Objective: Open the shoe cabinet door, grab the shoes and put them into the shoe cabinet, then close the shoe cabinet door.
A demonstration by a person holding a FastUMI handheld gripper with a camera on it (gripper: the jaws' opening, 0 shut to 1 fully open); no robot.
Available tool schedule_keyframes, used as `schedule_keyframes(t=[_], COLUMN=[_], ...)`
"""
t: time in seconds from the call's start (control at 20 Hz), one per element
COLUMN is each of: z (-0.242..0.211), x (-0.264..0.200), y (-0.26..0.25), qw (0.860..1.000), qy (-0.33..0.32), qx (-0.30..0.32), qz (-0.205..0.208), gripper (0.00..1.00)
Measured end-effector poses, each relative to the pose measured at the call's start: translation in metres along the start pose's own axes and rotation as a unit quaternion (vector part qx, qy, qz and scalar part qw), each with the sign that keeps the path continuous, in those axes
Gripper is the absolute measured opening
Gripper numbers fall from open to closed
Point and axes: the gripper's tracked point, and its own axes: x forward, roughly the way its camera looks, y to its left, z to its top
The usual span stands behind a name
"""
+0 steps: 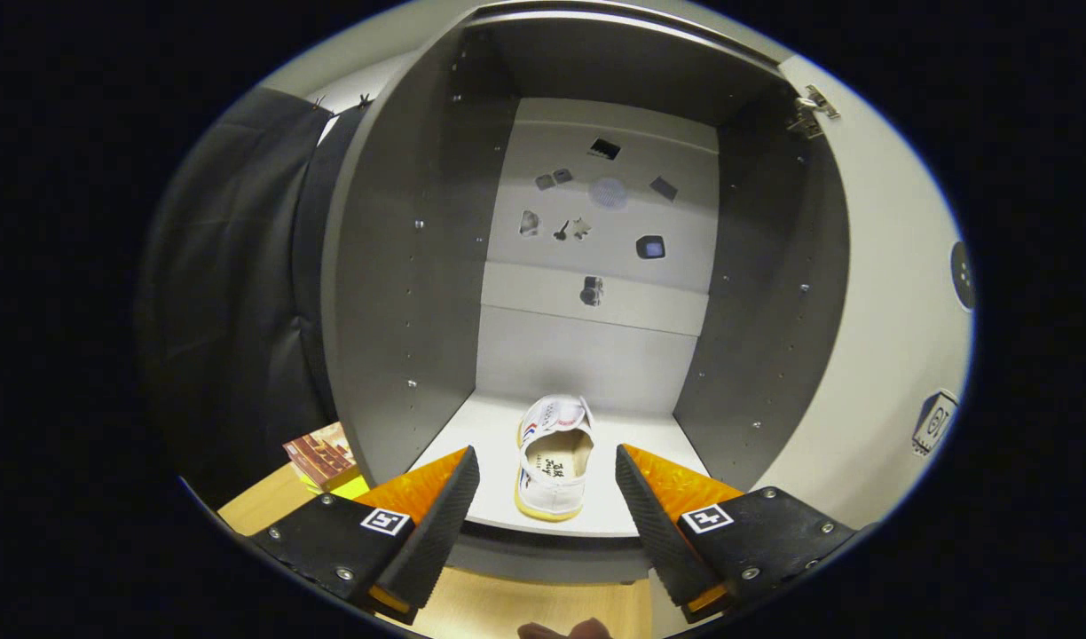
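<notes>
The grey shoe cabinet (pixel 401 293) stands open ahead of me, its door (pixel 889 293) swung out to the right with a metal hinge (pixel 809 111) near its top. A white canvas shoe (pixel 554 457) with a yellowish sole and red and blue stripes lies on the cabinet's bottom shelf (pixel 472 426), heel towards me. My gripper (pixel 547 479) is open, its fingers spread wide on either side of the shoe's heel without touching it. Nothing is between the pads but the shoe's rear end just ahead.
Small stickers (pixel 596 222) dot the cabinet's pale back panel. A black curtain (pixel 232 293) hangs left of the cabinet. A wooden floor (pixel 525 608) lies below, with a brown and yellow box (pixel 326 457) at the cabinet's left foot.
</notes>
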Motion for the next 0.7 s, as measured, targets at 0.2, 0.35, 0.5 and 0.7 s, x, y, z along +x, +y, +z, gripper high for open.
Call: schedule_keyframes(t=[0.2, 0.35, 0.5, 0.7], z=[0.010, 0.016, 0.015, 0.012], x=[-0.055, -0.103, -0.151, -0.201], y=[-0.010, -0.020, -0.038, -0.065], qw=[1.000, 0.999, 0.998, 0.996], qy=[-0.012, -0.024, -0.034, -0.041], qx=[0.017, 0.043, 0.056, 0.067], qz=[-0.003, -0.009, -0.022, -0.036], gripper=[0.95, 0.96, 0.95, 0.95])
